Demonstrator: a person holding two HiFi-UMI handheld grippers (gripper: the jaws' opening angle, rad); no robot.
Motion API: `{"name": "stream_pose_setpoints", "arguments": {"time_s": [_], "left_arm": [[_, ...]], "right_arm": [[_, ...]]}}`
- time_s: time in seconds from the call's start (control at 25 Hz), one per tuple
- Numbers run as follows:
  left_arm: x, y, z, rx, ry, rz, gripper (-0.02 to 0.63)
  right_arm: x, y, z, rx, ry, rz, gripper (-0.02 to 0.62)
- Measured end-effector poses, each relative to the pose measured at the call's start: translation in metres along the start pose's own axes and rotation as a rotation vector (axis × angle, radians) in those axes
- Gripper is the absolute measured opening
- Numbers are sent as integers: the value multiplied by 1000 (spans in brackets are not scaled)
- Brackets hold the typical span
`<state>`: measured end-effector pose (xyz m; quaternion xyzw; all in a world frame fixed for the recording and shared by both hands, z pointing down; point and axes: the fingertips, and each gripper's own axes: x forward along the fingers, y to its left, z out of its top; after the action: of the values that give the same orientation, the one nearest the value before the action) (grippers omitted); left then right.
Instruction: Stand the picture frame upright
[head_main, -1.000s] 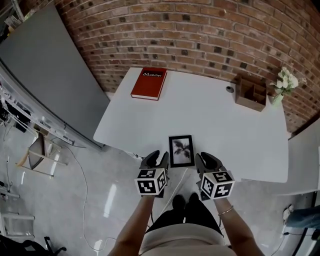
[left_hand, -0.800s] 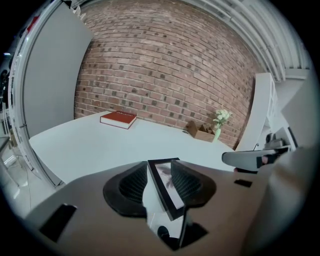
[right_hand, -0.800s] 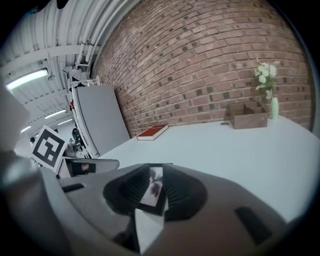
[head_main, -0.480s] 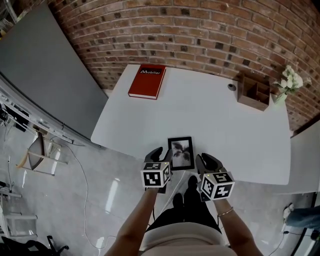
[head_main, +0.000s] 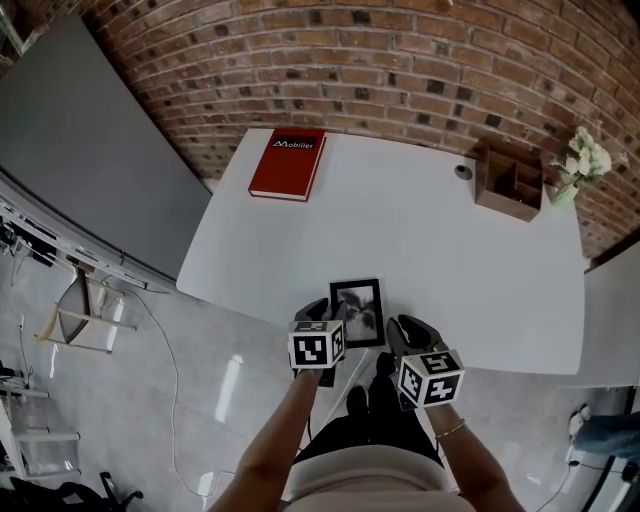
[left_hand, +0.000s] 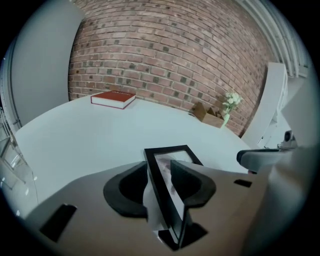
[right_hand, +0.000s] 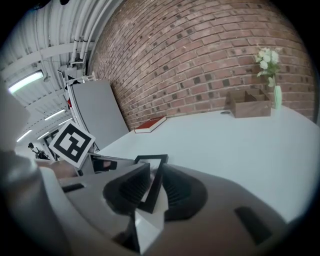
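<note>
A black picture frame with a plant photo is at the near edge of the white table, its top tipped up off the surface. My left gripper is shut on its left near part; in the left gripper view the frame runs edge-on between the pads of that gripper. My right gripper grips the frame's right near part. Between that gripper's ribbed pads the frame shows as a thin black wedge.
A red book lies at the table's far left corner. A wooden box and a vase of white flowers stand at the far right by the brick wall. A grey panel leans at the left. The person's legs are under the near edge.
The left gripper has moved in from the frame's left side and closed on it. The frame now looks shorter, tipped up from lying flat. The right gripper has shifted slightly.
</note>
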<state>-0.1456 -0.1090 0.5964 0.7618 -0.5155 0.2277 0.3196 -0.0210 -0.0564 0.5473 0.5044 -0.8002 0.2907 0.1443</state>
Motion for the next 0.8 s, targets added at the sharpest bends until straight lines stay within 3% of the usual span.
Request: {"name": "stream_pose_setpoints", "arguments": {"time_s": [0.32,0.8], "left_arm": [[11,4,-12,-49,85,23,129],[13,5,-12,-129,141,40,107]], "right_arm": [[5,-5,-2,6,23,16,64],[16,-6,0,22,51,29,63]]}}
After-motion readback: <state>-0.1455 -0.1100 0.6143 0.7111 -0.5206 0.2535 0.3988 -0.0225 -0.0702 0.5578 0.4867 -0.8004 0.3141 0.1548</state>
